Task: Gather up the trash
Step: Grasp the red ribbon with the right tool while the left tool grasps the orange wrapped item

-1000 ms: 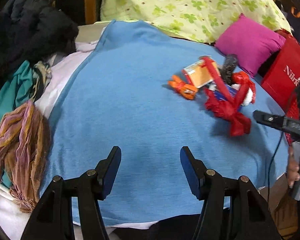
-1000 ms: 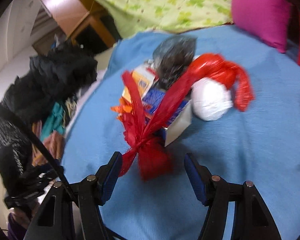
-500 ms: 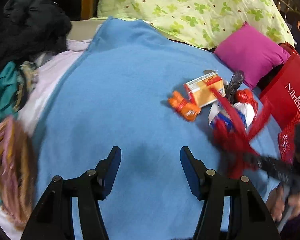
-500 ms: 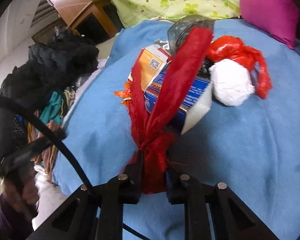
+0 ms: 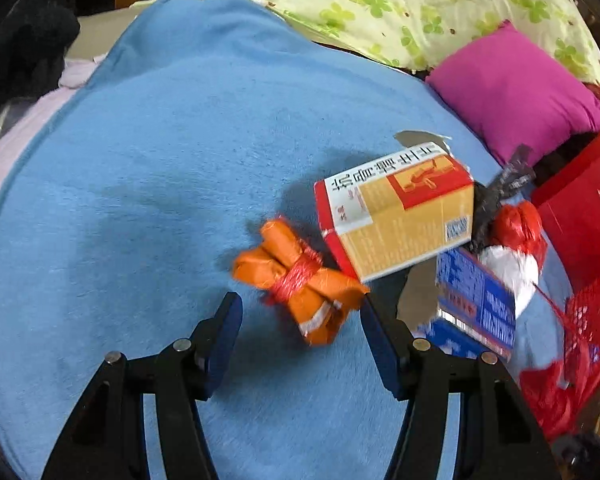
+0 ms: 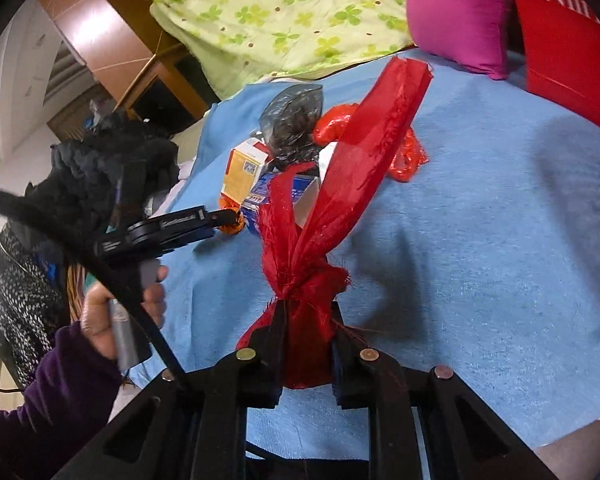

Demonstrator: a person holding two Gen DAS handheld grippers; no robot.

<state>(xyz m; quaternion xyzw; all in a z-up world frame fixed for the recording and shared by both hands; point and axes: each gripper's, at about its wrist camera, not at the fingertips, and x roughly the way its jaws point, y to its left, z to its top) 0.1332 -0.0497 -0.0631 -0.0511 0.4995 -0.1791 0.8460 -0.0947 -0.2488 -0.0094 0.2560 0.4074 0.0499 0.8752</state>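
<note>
On the blue blanket (image 5: 160, 160) lies a pile of trash. My left gripper (image 5: 300, 320) is open, its fingers on either side of an orange wrapper bundle (image 5: 296, 280) tied with red string. Behind it lie a yellow and red carton (image 5: 400, 216), a blue box (image 5: 476, 300), a white and red bag (image 5: 512, 256) and a black wrapper (image 5: 500, 192). My right gripper (image 6: 306, 344) is shut on a red ribbon strip (image 6: 340, 184) and holds it up off the blanket. The left gripper also shows in the right wrist view (image 6: 204, 220).
A magenta cushion (image 5: 512, 88) and a green clover pillow (image 5: 380, 4) lie at the back. A red paper bag (image 5: 584, 216) and red mesh basket (image 5: 596, 312) stand at the right. Dark clothes (image 6: 112, 172) are heaped at the left.
My right gripper closed on the red ribbon and lifted it away from the pile. My left gripper moved forward and right until the orange bundle sits between its fingers.
</note>
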